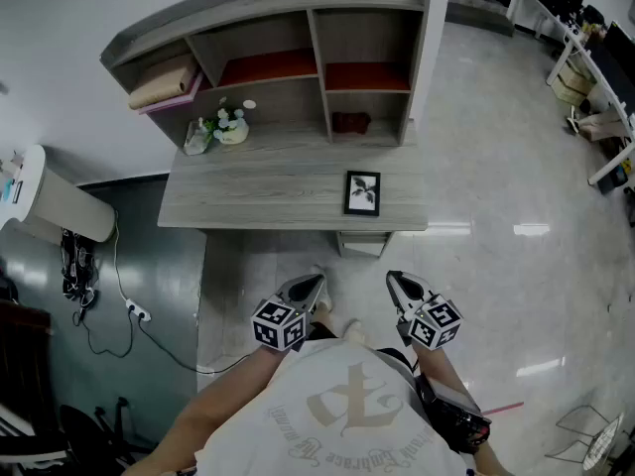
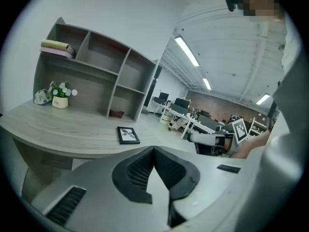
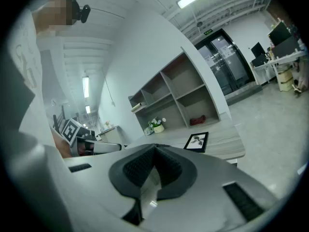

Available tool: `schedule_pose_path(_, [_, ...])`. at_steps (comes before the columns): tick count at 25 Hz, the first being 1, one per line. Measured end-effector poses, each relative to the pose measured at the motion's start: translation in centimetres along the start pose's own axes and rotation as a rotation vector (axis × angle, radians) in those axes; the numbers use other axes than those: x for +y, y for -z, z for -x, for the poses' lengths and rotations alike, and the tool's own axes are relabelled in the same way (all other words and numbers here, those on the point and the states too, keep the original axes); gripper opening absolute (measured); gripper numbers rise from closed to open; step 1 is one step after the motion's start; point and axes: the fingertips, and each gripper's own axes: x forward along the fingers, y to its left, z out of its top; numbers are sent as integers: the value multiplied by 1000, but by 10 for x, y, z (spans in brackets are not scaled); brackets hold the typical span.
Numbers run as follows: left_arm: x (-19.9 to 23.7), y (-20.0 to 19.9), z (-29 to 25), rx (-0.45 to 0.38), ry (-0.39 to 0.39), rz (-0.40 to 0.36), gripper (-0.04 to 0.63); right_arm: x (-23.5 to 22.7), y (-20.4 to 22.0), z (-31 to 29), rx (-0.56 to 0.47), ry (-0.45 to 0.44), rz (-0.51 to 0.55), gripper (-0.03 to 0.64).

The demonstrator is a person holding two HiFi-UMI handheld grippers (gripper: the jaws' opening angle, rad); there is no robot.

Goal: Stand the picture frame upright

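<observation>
Frames: I count one picture frame (image 1: 362, 192), ahead of my right fingers.
Grippers: two, my left gripper (image 1: 312, 286) and my right gripper (image 1: 397, 286).
Pots: one flower pot (image 1: 232, 127), well beyond my left fingers.
Furniture: one desk (image 1: 268, 201) and one shelf unit (image 1: 369, 28) on it.
Red things: one dark red object (image 1: 350, 122) in a shelf bay.

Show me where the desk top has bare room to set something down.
The desk is bare from its left edge to the picture frame, in front of the flower pot. Only a thin strip lies right of the frame. The back left corner by the pot is crowded.
</observation>
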Motion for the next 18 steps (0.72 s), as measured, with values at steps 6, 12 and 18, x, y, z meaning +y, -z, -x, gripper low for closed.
schedule_pose_path(6, [5, 8, 12, 7, -18, 12, 8, 9, 2, -5, 10, -18, 8, 2])
schedule_pose_path(12, [4, 10, 15, 6, -31, 17, 8, 12, 8, -7, 29, -30, 10, 3])
schedule_pose_path(18, [11, 17, 19, 4, -61, 40, 8, 10, 10, -12, 32, -27, 13, 3])
